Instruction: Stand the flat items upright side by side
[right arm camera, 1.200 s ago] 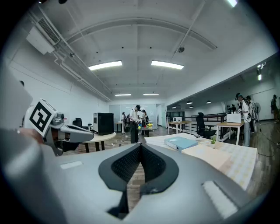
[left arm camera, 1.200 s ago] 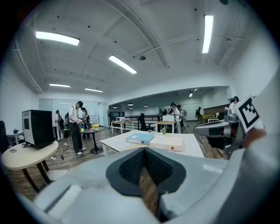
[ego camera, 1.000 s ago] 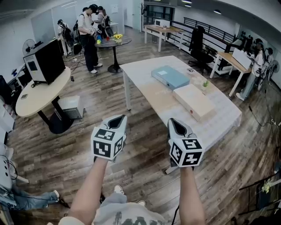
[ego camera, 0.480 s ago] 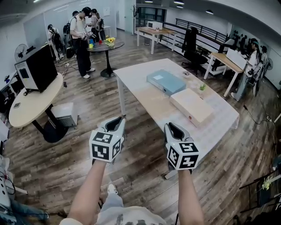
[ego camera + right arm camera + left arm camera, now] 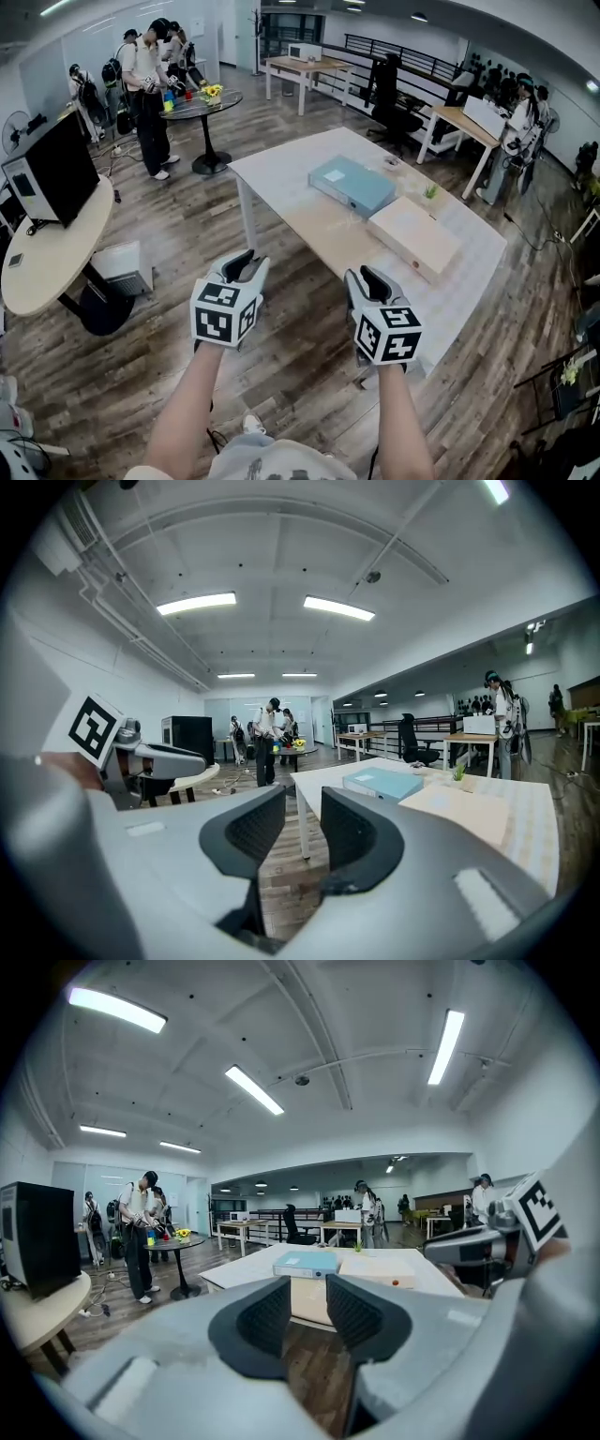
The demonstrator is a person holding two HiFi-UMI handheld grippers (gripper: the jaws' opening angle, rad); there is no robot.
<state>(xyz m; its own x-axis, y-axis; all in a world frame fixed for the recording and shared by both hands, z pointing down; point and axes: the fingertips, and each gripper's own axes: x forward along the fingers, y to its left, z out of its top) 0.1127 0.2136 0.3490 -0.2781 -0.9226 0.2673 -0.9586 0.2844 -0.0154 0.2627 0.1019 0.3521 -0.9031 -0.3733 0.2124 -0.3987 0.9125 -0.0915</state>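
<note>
Two flat boxes lie on the white table point(image 5: 281, 169): a light-blue one point(image 5: 352, 185) on the far side and a beige one point(image 5: 415, 236) nearer the right. In both gripper views the blue box point(image 5: 307, 1264) point(image 5: 382, 783) and the beige box point(image 5: 382, 1267) point(image 5: 459, 810) lie ahead, out of reach. My left gripper point(image 5: 246, 267) point(image 5: 307, 1309) and right gripper point(image 5: 361, 279) point(image 5: 302, 832) hover side by side over the wooden floor, short of the table's near edge. The jaws of both have just been opening and stand open with nothing between them.
A small potted plant point(image 5: 430, 190) stands behind the beige box. At left are a round beige table point(image 5: 47, 253) and a black monitor point(image 5: 52, 169). People stand by a round glass table point(image 5: 197, 98) at the back. Desks and chairs line the far right.
Both grippers have moved forward towards the white table, which looks closer now. Their jaws, shut a second ago, have parted a little.
</note>
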